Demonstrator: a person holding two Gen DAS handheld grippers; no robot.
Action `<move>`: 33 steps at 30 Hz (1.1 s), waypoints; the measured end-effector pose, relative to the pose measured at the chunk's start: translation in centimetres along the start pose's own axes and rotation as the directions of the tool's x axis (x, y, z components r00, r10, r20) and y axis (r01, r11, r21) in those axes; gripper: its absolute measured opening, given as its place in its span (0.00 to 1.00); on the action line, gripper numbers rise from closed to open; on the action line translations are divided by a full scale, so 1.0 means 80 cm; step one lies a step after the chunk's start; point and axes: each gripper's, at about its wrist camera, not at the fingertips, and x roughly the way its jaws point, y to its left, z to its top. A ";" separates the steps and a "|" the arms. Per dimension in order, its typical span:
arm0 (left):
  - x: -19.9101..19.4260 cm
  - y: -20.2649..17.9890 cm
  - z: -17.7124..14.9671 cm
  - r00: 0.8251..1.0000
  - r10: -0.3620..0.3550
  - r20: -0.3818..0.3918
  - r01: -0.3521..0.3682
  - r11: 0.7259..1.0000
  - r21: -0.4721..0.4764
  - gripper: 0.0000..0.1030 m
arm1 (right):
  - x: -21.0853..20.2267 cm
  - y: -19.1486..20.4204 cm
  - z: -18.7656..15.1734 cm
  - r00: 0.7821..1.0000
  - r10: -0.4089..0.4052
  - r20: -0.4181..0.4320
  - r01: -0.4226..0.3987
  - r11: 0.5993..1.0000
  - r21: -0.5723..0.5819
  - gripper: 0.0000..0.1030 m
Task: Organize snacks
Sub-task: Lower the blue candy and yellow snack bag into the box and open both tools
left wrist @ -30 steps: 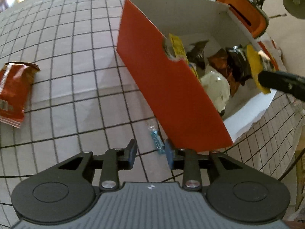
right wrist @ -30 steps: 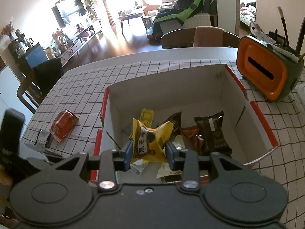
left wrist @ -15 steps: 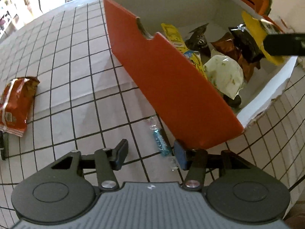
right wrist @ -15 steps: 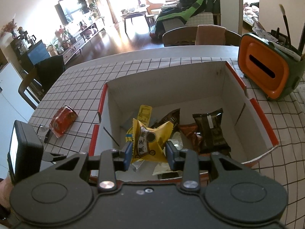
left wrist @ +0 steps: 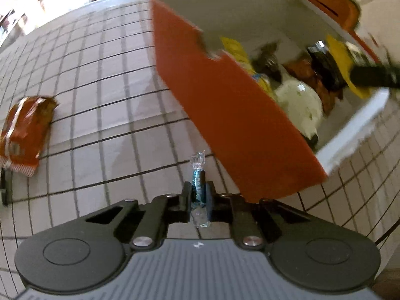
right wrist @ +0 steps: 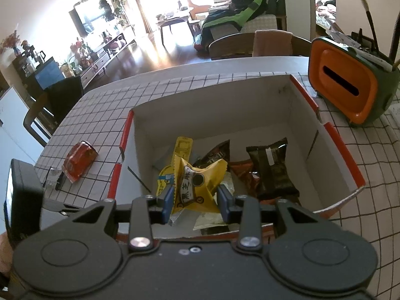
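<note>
Beside the orange box [left wrist: 225,115] on the checked table [left wrist: 100,100], the left gripper [left wrist: 198,197] had just closed on the small blue candy [left wrist: 198,182] at its middle, light and slippery, while the right gripper [right wrist: 195,200] pinched the soft yellow packet [right wrist: 197,182] over the box.

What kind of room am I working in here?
Most likely a home's open dining and living area: a grid-patterned table with dining chairs, a sofa piled with clothes, and a television beyond.

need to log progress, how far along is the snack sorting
Several packets already lie in the box. In hand: the left gripper has just closed on the blue candy; the right gripper holds the yellow packet over the box. Left: the red packet on the table.
</note>
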 end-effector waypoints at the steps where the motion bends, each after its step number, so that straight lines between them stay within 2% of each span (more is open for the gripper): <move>1: -0.007 0.006 0.001 1.000 -0.005 0.010 0.005 1.000 -0.022 0.10 | -0.001 -0.002 0.000 1.000 0.001 0.003 -0.001 1.000 0.004 0.35; 8: -0.071 0.024 0.018 0.993 -0.045 0.113 0.055 0.995 -0.089 0.10 | -0.007 -0.015 0.001 1.000 -0.011 0.019 0.011 1.000 0.020 0.35; 14: -0.109 0.005 0.044 0.976 -0.086 0.199 0.096 0.994 -0.045 0.10 | -0.015 -0.031 0.010 0.999 -0.046 0.027 0.046 0.999 0.019 0.35; 19: -0.116 -0.021 0.070 0.967 -0.106 0.232 0.107 0.994 0.010 0.10 | -0.015 -0.042 0.016 0.997 -0.073 0.025 0.072 0.997 0.005 0.35; 23: -0.107 -0.043 0.092 0.966 -0.109 0.234 0.097 0.993 0.060 0.10 | -0.008 -0.045 0.017 0.997 -0.082 0.006 0.082 0.997 -0.011 0.35; 26: -0.091 -0.055 0.108 0.973 -0.093 0.213 0.077 0.994 0.082 0.10 | 0.002 -0.046 0.020 0.996 -0.083 -0.020 0.083 0.996 -0.030 0.35; 33: -0.043 -0.066 0.134 0.993 -0.059 0.103 0.048 0.993 0.105 0.10 | 0.029 -0.042 0.028 0.993 -0.065 -0.095 0.057 0.995 -0.082 0.35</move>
